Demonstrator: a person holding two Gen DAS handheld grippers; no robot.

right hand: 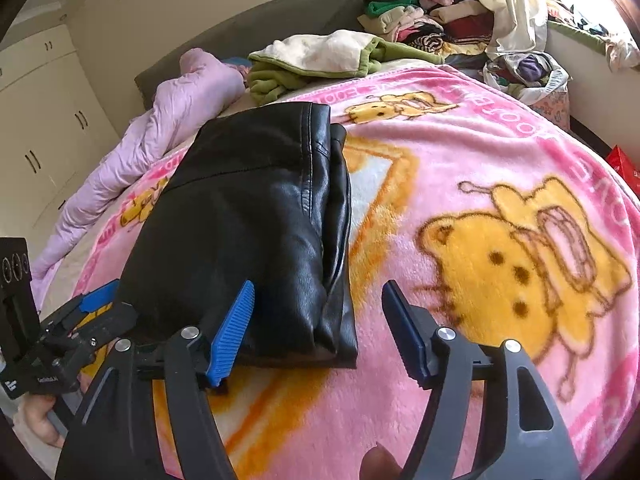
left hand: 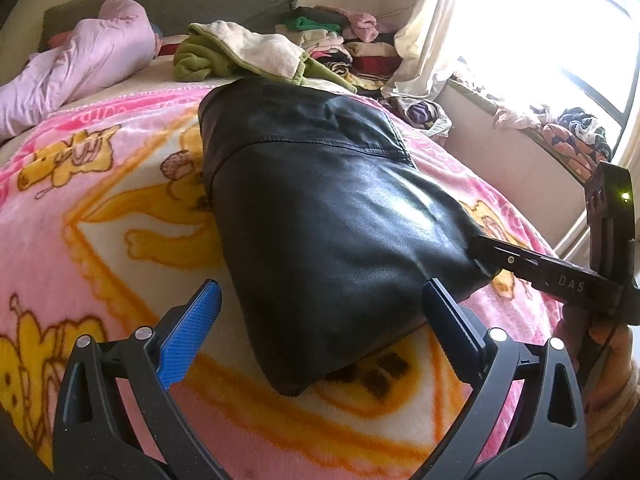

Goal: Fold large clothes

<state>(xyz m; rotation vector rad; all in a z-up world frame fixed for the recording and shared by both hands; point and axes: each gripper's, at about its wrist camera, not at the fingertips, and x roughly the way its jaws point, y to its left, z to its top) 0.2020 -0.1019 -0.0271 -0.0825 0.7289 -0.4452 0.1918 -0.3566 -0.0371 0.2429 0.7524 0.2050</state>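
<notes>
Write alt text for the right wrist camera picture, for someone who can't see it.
A folded black leather jacket lies on a pink cartoon-print blanket, just ahead of the open right gripper. The left gripper sits at the jacket's left edge; stacked clothes are behind.

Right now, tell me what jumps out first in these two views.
The black leather jacket, folded into a thick bundle, lies in the middle of the pink cartoon blanket that covers the bed. Both the left gripper and the right gripper stand open at its near end, holding nothing. Behind it lie a crumpled green-and-cream blanket and stacks of folded clothes near the bright window.
</notes>
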